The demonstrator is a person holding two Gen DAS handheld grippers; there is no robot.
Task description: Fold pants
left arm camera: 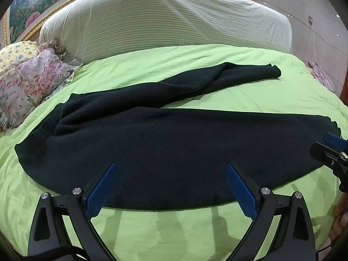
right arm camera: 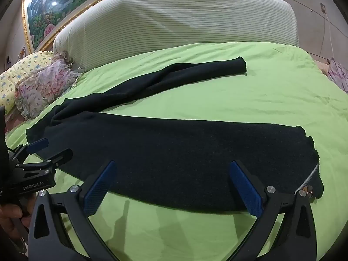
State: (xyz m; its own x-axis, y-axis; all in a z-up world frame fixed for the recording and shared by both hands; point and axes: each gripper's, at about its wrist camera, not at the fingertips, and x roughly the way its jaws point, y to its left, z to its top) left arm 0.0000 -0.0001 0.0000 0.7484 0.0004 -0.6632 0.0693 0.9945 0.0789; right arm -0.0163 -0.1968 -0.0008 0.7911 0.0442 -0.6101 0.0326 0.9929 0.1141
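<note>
Dark navy pants (left arm camera: 165,148) lie spread on a green bedsheet (left arm camera: 261,69), waist at the left, two legs running right in a V. The near leg is flat and wide; the far leg (right arm camera: 174,76) is narrow and creased. My left gripper (left arm camera: 170,167) is open and empty, hovering over the near leg's front edge. My right gripper (right arm camera: 171,166) is open and empty over the near leg further right, close to its hem (right arm camera: 313,163). Each gripper shows at the edge of the other's view: the right one (left arm camera: 332,150), the left one (right arm camera: 45,152).
A striped cushioned headboard (left arm camera: 165,21) stands behind the bed. Floral pillows (left arm camera: 28,82) are piled at the far left. A gold-framed painting (right arm camera: 54,4) hangs on the wall. A floral cloth (right arm camera: 339,76) lies off the bed's right edge.
</note>
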